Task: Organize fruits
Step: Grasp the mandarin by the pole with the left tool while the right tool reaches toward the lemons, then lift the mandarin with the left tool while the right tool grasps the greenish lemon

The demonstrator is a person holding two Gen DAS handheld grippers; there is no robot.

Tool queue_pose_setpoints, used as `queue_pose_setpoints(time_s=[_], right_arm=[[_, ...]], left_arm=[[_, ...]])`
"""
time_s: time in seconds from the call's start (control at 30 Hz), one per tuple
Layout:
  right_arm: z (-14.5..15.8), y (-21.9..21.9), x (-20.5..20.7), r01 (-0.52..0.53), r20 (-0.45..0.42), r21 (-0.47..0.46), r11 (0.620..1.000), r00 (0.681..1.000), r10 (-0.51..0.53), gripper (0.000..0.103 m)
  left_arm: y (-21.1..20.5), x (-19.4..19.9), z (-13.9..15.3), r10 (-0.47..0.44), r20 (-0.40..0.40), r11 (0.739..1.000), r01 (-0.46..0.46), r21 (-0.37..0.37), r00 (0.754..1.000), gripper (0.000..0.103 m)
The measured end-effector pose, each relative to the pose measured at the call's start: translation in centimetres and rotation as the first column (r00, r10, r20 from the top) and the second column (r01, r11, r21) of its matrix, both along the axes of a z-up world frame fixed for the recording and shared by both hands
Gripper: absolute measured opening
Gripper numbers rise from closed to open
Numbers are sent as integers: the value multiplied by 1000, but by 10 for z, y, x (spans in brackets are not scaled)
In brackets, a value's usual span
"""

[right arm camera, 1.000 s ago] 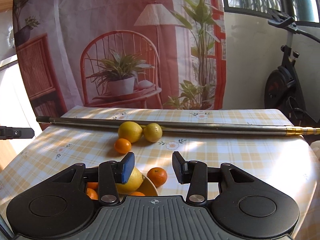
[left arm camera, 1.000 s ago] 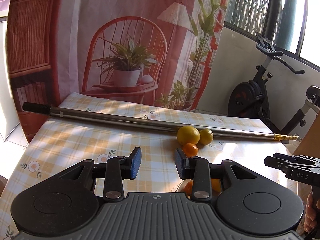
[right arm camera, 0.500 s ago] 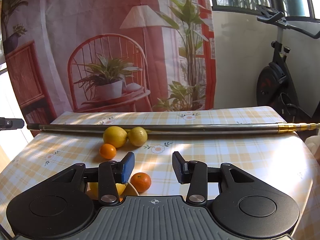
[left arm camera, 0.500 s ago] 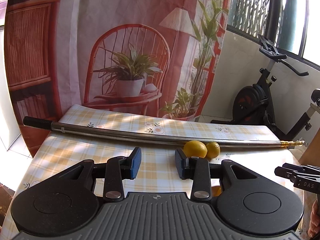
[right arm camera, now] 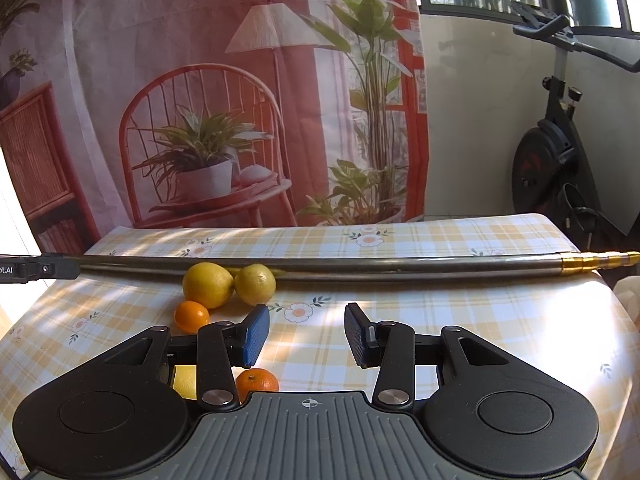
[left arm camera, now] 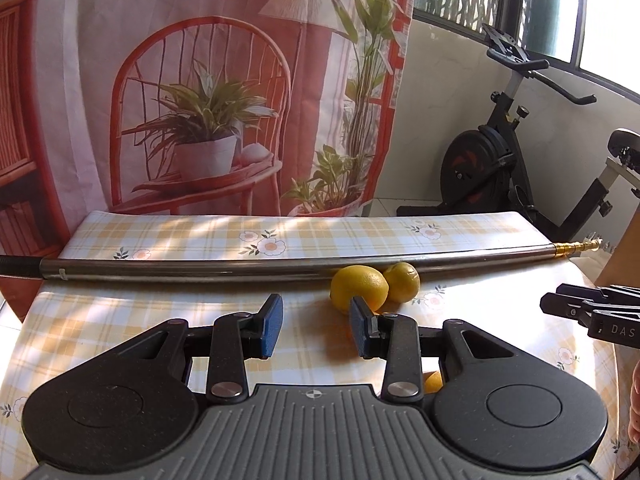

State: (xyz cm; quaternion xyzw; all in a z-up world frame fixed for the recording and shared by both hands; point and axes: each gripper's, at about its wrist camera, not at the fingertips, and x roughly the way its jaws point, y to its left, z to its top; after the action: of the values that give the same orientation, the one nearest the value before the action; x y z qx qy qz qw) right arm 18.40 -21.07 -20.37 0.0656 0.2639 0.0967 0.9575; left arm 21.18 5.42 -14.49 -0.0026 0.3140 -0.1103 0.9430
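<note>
Two yellow lemons lie side by side against a metal pole: a larger lemon (right arm camera: pixel 208 285) (left arm camera: pixel 359 289) and a smaller lemon (right arm camera: pixel 255 283) (left arm camera: pixel 401 281). A small orange (right arm camera: pixel 192 315) sits just in front of them. Another orange (right arm camera: pixel 257 384) and a yellow fruit (right arm camera: pixel 185 382) peek out behind my right gripper's left finger. My right gripper (right arm camera: pixel 306 336) is open and empty above the table. My left gripper (left arm camera: pixel 316 331) is open too, with nothing between its blue pads; an orange sliver (left arm camera: pixel 433 381) shows under it. The right gripper's tip (left arm camera: pixel 592 312) shows in the left wrist view.
A long steel pole (right arm camera: pixel 360 265) with a brass end lies across the checked tablecloth (right arm camera: pixel 480 320). A printed curtain (right arm camera: pixel 200 80) hangs behind the table. An exercise bike (right arm camera: pixel 556 152) stands at the right by the wall. A hand's edge (left arm camera: pixel 634 404) shows at the far right.
Both grippers have pulled back and tilted up, so the fruits sit lower in view. The bowl rim and most near fruits are now hidden behind the gripper bodies. Both jaws stayed open.
</note>
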Motion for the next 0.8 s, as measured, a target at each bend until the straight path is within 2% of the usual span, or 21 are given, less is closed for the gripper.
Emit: queue_pose_setpoints(time_s=[0.13, 0.27, 0.33, 0.7, 0.8], right_arm=[[-6, -6, 13, 4, -15, 9, 1000, 1000, -4, 39], [-8, -8, 25, 7, -22, 8, 1000, 1000, -7, 39], [-10, -9, 30, 4, -27, 3, 1000, 1000, -4, 39], [-18, -5, 49, -13, -57, -5, 1000, 998, 12, 39], [-21, -2, 53, -21, -64, -8, 1000, 998, 20, 39]], left_arm=[[-17, 26, -19, -67, -67, 998, 67, 7, 996, 39], [-25, 51, -39, -118, -141, 992, 111, -58, 983, 39], [-28, 61, -49, -123, -169, 991, 114, -65, 978, 39], [-43, 88, -78, -141, -236, 990, 138, -33, 962, 41], [-43, 93, -82, -150, -245, 988, 139, -60, 958, 42]])
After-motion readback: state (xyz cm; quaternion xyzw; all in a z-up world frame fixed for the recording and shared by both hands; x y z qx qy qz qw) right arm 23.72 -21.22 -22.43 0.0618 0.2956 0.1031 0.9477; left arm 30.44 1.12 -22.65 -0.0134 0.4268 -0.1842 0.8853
